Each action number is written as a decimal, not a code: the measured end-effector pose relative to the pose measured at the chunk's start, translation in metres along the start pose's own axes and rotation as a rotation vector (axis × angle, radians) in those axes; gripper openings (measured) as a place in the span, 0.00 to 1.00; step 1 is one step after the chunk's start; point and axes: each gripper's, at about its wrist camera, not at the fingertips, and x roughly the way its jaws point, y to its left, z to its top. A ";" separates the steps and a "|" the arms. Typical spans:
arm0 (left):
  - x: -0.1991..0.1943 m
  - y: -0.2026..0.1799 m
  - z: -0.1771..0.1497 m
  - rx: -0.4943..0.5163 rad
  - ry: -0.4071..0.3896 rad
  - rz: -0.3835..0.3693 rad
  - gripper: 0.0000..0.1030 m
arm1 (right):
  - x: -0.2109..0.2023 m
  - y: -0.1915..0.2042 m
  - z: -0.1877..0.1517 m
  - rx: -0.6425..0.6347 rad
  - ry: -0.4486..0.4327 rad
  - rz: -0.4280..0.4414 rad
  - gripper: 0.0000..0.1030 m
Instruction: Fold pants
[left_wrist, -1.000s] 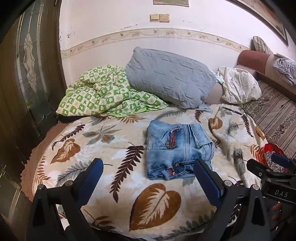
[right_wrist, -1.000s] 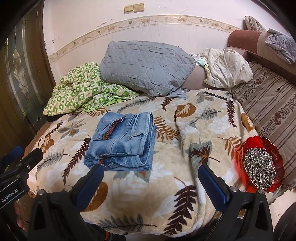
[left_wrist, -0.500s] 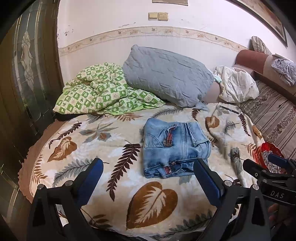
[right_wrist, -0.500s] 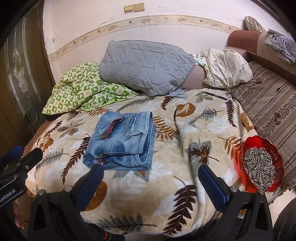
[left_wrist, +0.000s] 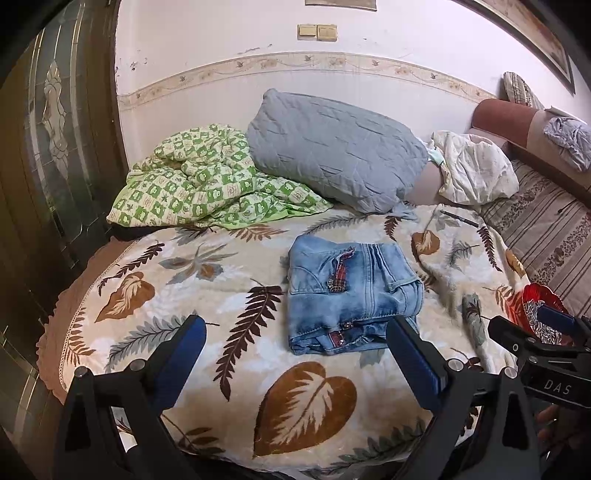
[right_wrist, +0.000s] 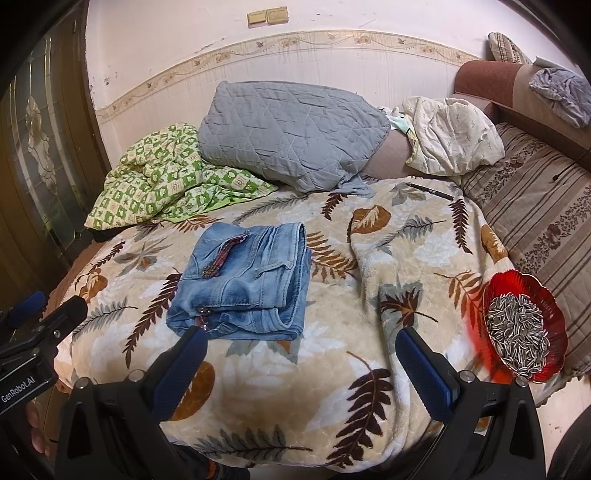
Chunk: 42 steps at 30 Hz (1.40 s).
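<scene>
Light blue jeans (left_wrist: 351, 291) lie folded into a compact square stack on the leaf-patterned blanket (left_wrist: 207, 280), also in the right wrist view (right_wrist: 243, 284). My left gripper (left_wrist: 295, 350) is open and empty, held back above the bed's near edge, just short of the jeans. My right gripper (right_wrist: 301, 354) is open and empty too, near the front edge, to the right of the jeans. Each gripper shows at the edge of the other's view: the right one (left_wrist: 546, 339) and the left one (right_wrist: 37, 325).
A grey quilted pillow (left_wrist: 332, 147) and a green checked quilt (left_wrist: 199, 181) lie at the back. A red dish of sunflower seeds (right_wrist: 524, 325) sits at the bed's right edge. A pen (right_wrist: 428, 190) lies near a white bundle (right_wrist: 450, 136). A dark door (left_wrist: 55, 147) stands left.
Both grippers have drawn back slightly and stay open. The left view has shifted a little, so the jeans sit lower in it. The jeans have not moved.
</scene>
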 end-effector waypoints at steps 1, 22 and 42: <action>0.000 0.000 0.000 0.000 0.000 0.000 0.95 | 0.000 0.000 0.000 -0.001 0.000 -0.001 1.00; 0.000 -0.001 0.000 0.003 0.001 0.001 0.95 | 0.000 0.002 0.000 -0.002 0.002 -0.002 1.00; 0.001 0.002 0.000 0.001 0.001 0.007 0.95 | -0.001 0.002 -0.001 0.007 0.002 -0.001 1.00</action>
